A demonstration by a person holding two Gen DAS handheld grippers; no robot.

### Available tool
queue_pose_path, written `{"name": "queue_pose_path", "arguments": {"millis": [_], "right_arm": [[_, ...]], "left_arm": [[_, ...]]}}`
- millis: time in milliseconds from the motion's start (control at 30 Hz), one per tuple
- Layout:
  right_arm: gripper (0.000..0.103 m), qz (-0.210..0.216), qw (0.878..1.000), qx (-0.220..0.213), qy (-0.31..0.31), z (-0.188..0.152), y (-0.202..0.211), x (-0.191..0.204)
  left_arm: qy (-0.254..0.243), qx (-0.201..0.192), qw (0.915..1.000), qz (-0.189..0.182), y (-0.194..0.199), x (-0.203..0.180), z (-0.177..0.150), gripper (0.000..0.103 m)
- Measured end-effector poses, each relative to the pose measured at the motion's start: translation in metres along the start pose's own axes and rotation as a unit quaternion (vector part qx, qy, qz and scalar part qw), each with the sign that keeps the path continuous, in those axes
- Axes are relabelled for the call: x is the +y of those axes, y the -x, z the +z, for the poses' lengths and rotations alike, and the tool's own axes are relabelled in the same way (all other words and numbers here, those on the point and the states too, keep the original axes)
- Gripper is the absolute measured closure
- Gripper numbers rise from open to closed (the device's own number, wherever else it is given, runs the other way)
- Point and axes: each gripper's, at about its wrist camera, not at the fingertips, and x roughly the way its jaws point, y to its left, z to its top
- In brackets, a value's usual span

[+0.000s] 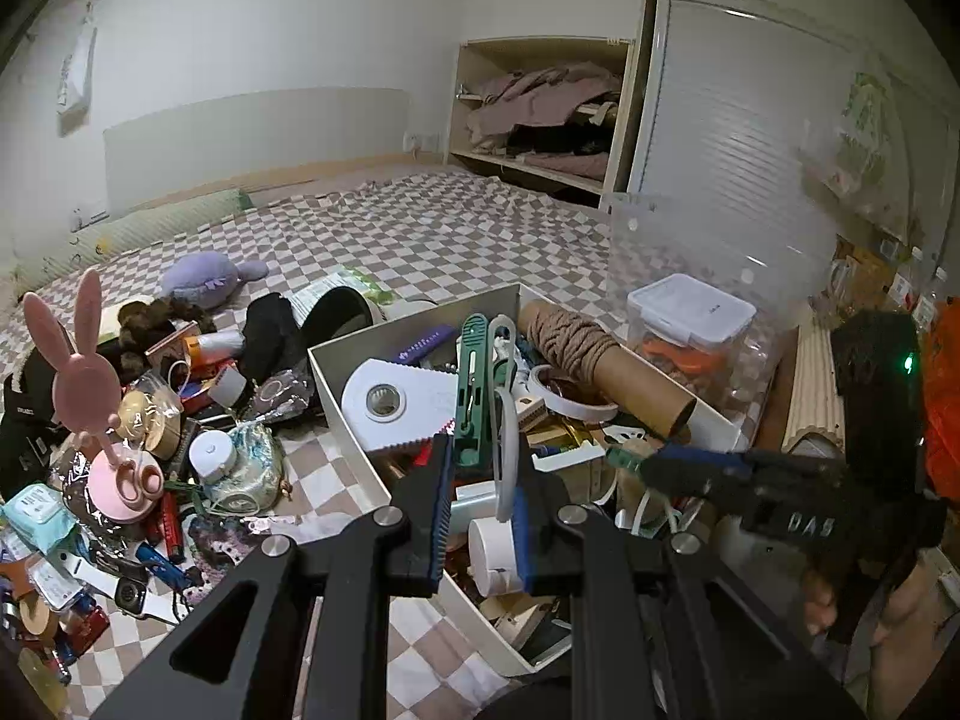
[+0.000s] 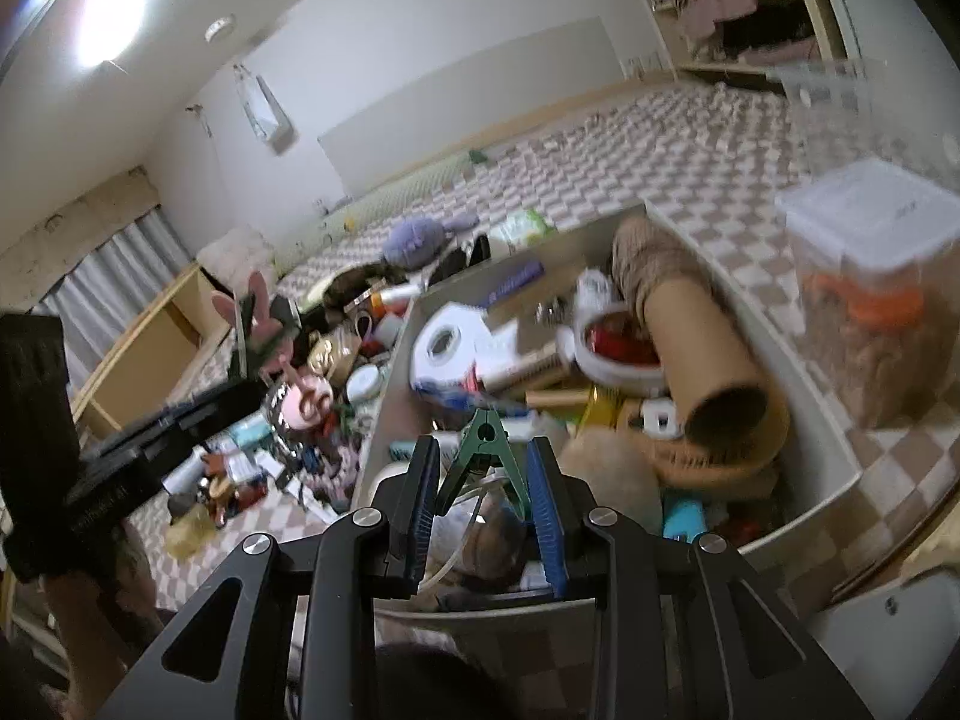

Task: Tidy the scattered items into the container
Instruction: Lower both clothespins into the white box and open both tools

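The white open box [image 1: 414, 324] stands on the checkered cover, full of items such as a white tape roll [image 1: 390, 399] and a cardboard tube wound with twine [image 1: 594, 354]. My left gripper [image 1: 483, 450] hovers over the box's near-left wall. It is shut on a green clip [image 1: 471, 384] and a white clip [image 1: 507, 438], both standing upright. My right gripper [image 2: 483, 450] hangs over the near end of the box [image 2: 810, 420], shut on another green clip [image 2: 489, 429]. In the left wrist view it reaches in from the right [image 1: 645, 465].
A pile of scattered items lies left of the box, including a pink bunny stand [image 1: 84, 372], a smartwatch [image 1: 129, 591] and a purple plush [image 1: 207, 279]. A clear lidded tub [image 1: 690, 324] with orange contents stands right of the box. A person's hand [image 1: 822, 600] holds the right tool.
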Motion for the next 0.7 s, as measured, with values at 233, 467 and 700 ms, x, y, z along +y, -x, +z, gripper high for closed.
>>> {"name": "queue_pose_path", "arguments": {"millis": [233, 467, 700], "right_arm": [[0.072, 0.003, 1.0, 0.018, -0.005, -0.012, -0.009, -0.012], [0.072, -0.002, 1.0, 0.024, 0.004, -0.014, -0.011, -0.013], [0.066, -0.01, 0.999, 0.045, 0.023, -0.017, -0.015, -0.01]], "left_arm": [[0.003, 0.011, 0.9999, 0.003, -0.011, 0.0, -0.003, 0.086], [0.008, 0.027, 0.9996, 0.009, -0.026, 0.004, -0.007, 0.086], [0.021, 0.038, 0.9989, 0.013, -0.035, 0.016, -0.002, 0.086]]}}
